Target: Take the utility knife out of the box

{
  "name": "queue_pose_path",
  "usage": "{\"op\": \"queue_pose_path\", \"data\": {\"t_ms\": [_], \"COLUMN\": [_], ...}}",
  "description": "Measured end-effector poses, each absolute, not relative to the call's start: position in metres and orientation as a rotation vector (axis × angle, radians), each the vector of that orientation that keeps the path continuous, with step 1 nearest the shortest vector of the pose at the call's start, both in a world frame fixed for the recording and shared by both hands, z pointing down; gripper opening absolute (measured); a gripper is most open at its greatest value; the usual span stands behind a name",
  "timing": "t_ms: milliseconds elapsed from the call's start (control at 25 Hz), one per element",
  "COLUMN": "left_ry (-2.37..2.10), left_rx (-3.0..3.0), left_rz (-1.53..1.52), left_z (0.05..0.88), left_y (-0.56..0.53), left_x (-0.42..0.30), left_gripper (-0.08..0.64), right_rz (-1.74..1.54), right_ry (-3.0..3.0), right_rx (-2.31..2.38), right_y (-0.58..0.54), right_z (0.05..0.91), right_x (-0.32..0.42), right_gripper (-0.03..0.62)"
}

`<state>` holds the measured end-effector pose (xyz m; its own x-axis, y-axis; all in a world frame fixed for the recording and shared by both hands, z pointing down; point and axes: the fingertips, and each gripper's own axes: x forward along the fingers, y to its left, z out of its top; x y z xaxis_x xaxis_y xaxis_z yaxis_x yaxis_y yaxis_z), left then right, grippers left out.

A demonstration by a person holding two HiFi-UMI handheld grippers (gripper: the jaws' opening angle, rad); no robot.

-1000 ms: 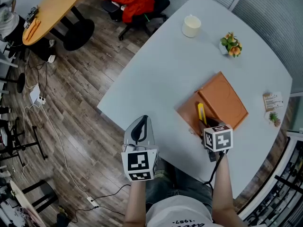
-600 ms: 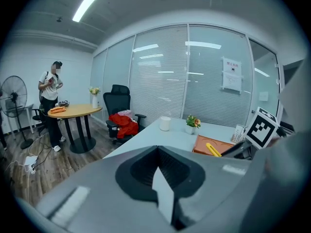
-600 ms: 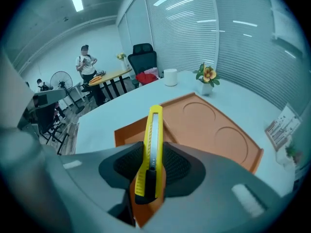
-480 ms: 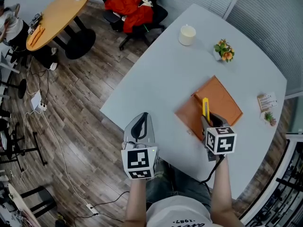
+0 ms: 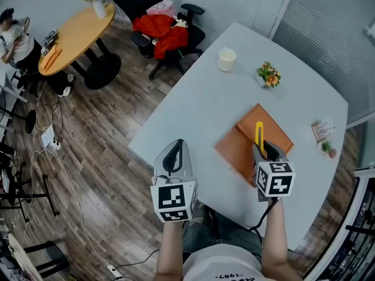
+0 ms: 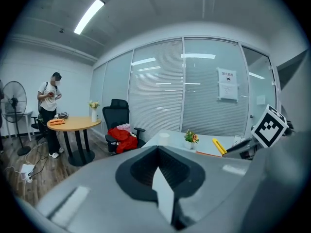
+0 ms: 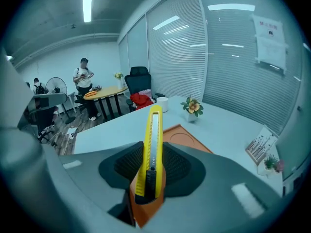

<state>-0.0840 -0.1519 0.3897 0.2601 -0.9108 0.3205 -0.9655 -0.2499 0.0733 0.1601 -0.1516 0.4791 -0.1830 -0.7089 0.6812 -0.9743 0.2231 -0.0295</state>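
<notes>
My right gripper (image 5: 263, 150) is shut on a yellow utility knife (image 5: 259, 134), whose long body sticks forward past the jaws. In the right gripper view the utility knife (image 7: 153, 140) sits clamped between the two black pads, lifted above the open orange box (image 7: 187, 137). That orange box (image 5: 237, 151) lies flat on the pale table (image 5: 199, 104) just beyond the gripper. Off the table's near edge, over the wooden floor, my left gripper (image 5: 174, 155) is shut and holds nothing. From the left gripper view the utility knife (image 6: 218, 146) shows at the right.
A white cup (image 5: 226, 59) and a small flower pot (image 5: 268, 75) stand at the table's far side. A card holder (image 5: 323, 130) and a tiny plant (image 5: 327, 149) sit at the right edge. An office chair with red cloth (image 5: 164, 25), a round wooden table (image 5: 73, 34) and a person (image 5: 14, 37) are further off.
The right gripper has risen and drawn back with the knife, which now stands clear above the box instead of low inside it. The left gripper has barely moved.
</notes>
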Motion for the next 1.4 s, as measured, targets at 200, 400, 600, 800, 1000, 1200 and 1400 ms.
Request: {"op": "queue_pose_path", "data": {"t_ms": [200,400,600,800,1000,1200,1400], "left_ry": [-1.763,-1.779,-1.809,-1.832,-1.85,-1.863,-1.878], "left_rx": [2.311,2.338,2.359,2.376,2.393,2.41,2.417], "left_rz": [0.289,0.266,0.245,0.218,0.194,0.16,0.133], "left_z": [0.37,0.353,0.337,0.323,0.309,0.297,0.286], "left_y": [-0.149,-0.147,-0.145,-0.146,-0.147,-0.15,-0.15], "left_x": [-0.082,-0.077,-0.08,-0.081,-0.078,-0.076,-0.076], "left_gripper": [0.0,0.0,0.0,0.0,0.0,0.0,0.0], "right_rz": [0.577,0.526,0.487,0.426,0.368,0.312,0.275], "right_ry": [-1.993,-2.026,-2.052,-2.082,-2.115,-2.142,-2.16], "right_rx": [1.613,1.66,1.671,1.7,1.746,1.781,1.814], "right_y": [-0.151,-0.153,-0.152,-0.153,-0.154,-0.154,-0.151], "right_z": [0.453,0.431,0.415,0.395,0.373,0.354,0.339], "right_x": [0.162,0.165,0.164,0.164,0.167,0.17,0.172], "right_gripper": [0.153,0.153,0.153,0.152,0.153,0.152,0.153]}}
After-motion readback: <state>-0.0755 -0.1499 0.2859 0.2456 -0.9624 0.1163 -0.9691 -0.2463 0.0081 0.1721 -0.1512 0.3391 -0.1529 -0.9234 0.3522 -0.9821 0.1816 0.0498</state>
